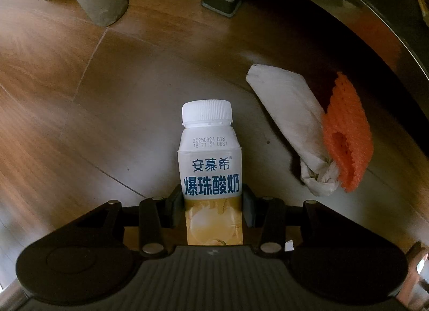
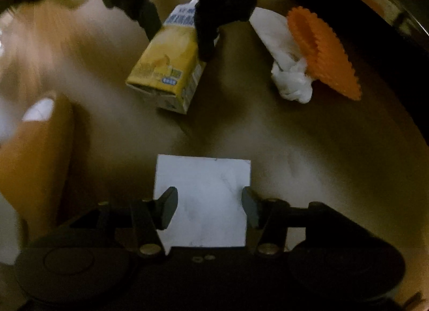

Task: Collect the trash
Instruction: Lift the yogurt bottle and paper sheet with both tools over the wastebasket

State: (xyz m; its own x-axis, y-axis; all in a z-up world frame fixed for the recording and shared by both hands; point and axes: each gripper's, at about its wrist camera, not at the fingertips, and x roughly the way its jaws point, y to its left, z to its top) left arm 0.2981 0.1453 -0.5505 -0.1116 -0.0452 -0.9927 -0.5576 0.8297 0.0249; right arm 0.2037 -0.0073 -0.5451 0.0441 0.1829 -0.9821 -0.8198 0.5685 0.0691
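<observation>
Wooden floor; yogurt carton in left tool.

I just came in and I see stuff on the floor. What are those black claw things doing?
Someone is picking up trash with two hand-held grippers. The left gripper is clamped on a yogurt carton with a white cap. The right gripper is open, and a flat white square of paper shows between its fingers without being pinched. Nearby on the wooden floor, a crumpled tissue and an orange foam net lie touching each other, not yet picked up.
</observation>
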